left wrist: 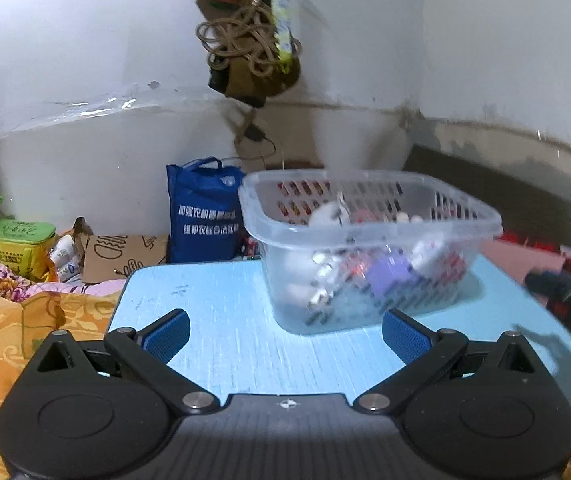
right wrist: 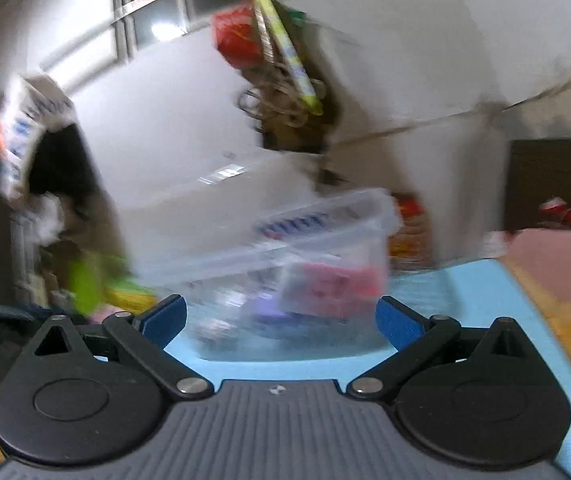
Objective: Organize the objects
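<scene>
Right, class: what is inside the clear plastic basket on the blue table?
The basket holds a jumble of small things: a purple block, white pieces and red bits. Blur and the frosted wall hide what each one is, and whatever lies underneath.

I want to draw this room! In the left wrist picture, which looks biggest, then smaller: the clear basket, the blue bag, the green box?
1. clear basket: looks biggest, but it also sits nearest the camera.
2. blue bag: middle, standing behind the table.
3. green box: looks smallest, far off at the left edge, so its true size is unsure.
</scene>
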`<state>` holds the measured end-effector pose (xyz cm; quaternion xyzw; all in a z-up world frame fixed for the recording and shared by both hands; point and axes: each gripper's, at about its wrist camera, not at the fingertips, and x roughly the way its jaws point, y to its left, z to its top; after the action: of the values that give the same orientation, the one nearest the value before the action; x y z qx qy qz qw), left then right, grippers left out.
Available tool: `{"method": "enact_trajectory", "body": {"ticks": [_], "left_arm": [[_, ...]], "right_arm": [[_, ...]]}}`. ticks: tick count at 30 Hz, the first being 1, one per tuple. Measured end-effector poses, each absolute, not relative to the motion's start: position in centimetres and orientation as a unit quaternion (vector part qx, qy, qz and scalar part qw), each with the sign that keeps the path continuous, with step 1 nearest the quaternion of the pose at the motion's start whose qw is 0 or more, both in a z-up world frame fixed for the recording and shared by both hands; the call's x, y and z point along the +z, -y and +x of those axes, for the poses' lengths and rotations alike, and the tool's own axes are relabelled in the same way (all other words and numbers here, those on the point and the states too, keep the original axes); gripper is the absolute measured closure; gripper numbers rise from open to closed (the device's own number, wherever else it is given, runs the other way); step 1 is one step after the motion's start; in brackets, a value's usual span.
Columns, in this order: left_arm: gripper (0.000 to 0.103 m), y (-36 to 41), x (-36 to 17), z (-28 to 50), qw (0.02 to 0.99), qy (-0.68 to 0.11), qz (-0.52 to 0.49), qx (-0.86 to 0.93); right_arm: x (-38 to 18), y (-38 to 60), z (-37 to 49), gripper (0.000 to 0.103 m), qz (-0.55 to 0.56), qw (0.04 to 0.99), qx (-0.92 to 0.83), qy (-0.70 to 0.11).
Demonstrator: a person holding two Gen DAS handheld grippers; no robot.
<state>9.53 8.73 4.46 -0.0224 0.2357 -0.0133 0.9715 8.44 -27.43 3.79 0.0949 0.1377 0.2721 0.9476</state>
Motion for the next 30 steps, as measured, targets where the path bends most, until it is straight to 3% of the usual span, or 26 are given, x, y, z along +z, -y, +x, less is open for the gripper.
{"method": "enact_trajectory", "body": {"ticks": [11, 18, 30], "left_arm": [[0.000, -6.5, 5.8, 9.7, 0.957, -0.279, -0.047, -0.061], [0.000, -5.3, 7.4, 12.7, 0.959, -0.276, -0.034, -0.057], [0.000, -5.8, 9.3, 20.2, 0.959, -0.284, -0.009, -0.021]], "right_arm": [[7.9, 24.3, 8.3, 0.000, -0.026, 0.980, 0.110, -0.163], [9.2, 24.3, 10.6, 0.000, -0.026, 0.963, 0.125, -0.239], [9.7, 22.5, 16.1, 0.000, -0.021, 0.945, 0.131, -0.299]]}}
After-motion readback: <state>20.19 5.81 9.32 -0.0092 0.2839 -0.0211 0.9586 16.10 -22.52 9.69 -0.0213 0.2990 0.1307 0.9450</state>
